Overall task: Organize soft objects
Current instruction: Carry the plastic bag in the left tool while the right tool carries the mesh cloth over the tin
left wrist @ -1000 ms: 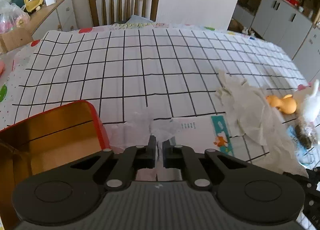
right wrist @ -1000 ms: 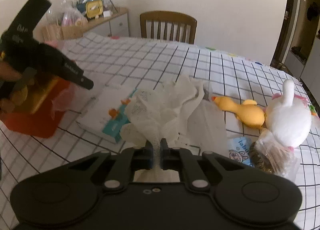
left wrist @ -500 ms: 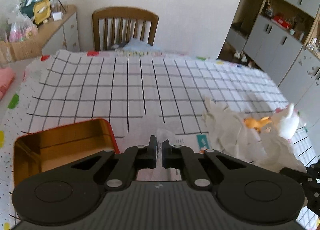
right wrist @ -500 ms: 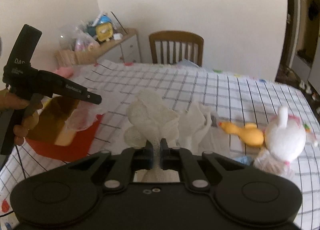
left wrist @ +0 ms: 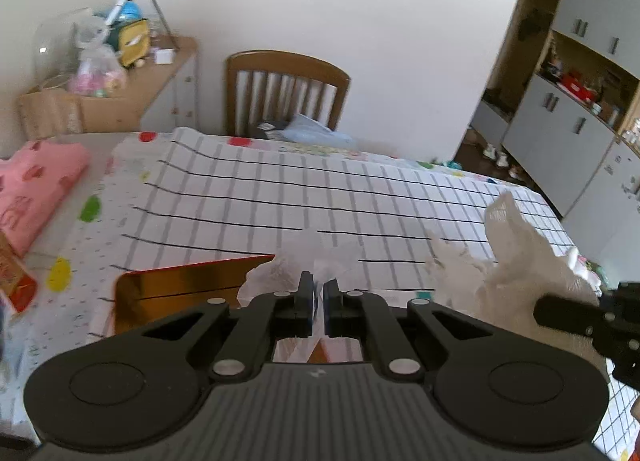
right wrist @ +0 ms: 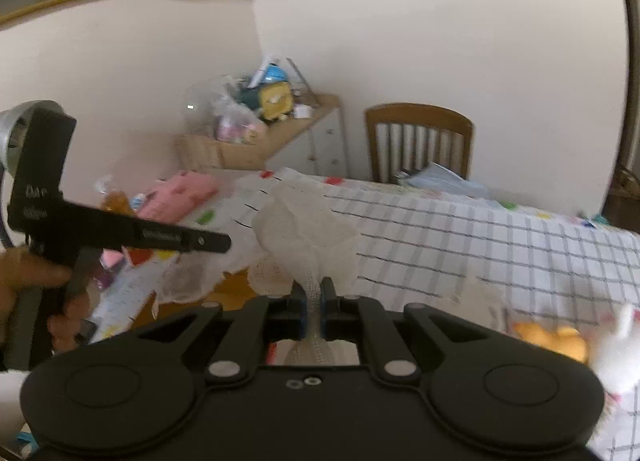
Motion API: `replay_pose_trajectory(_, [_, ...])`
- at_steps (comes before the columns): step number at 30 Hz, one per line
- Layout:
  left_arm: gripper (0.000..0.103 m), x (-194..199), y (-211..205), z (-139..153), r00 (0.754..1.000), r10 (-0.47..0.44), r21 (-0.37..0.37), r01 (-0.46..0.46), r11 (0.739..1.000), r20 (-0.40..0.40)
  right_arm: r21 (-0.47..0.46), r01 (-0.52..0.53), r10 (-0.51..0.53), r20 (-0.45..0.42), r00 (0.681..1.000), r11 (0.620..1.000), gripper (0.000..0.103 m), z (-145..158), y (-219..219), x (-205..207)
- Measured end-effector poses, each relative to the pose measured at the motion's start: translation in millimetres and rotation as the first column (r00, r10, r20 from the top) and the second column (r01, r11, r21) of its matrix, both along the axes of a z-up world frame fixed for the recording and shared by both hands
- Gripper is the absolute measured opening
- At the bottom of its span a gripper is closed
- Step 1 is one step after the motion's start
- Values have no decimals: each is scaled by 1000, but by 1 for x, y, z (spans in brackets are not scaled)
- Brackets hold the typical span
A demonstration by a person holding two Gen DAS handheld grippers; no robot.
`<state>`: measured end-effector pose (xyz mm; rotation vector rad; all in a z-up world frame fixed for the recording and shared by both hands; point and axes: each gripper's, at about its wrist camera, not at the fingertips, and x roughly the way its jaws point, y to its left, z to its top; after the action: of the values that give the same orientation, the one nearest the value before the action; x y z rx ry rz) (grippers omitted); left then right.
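Here the checked tabletop point(left wrist: 280, 197) lies farther below both grippers than a second ago. The red-rimmed gold tin point(left wrist: 176, 293) sits open at its near left edge, under the left gripper point(left wrist: 319, 297), clamped on clear film point(left wrist: 316, 253). The right gripper point(right wrist: 316, 301), nearby, pinches the white mesh cloth point(right wrist: 308, 237), hanging lengthwise.

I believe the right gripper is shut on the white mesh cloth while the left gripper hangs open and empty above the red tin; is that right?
Not quite. The left gripper is not open and empty: the left wrist view shows its jaws shut on a thin translucent plastic bag above the red tin. The rest stands: in the right wrist view, the right gripper is shut on the white mesh cloth.
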<state>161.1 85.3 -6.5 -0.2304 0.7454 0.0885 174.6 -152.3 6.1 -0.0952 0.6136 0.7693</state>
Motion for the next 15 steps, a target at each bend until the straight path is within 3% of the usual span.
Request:
replay_pose_trajectory(8, [5,-19,33,-1,997,82,18,-82,996,-5,-1,-91,91,15,996,996,6,7,61,4])
replay_pose_trajectory(15, [5,-21,56,-12,989,144,35,-143,989,-16,-23,-125,124,-36,992,992,6,-5,109,17])
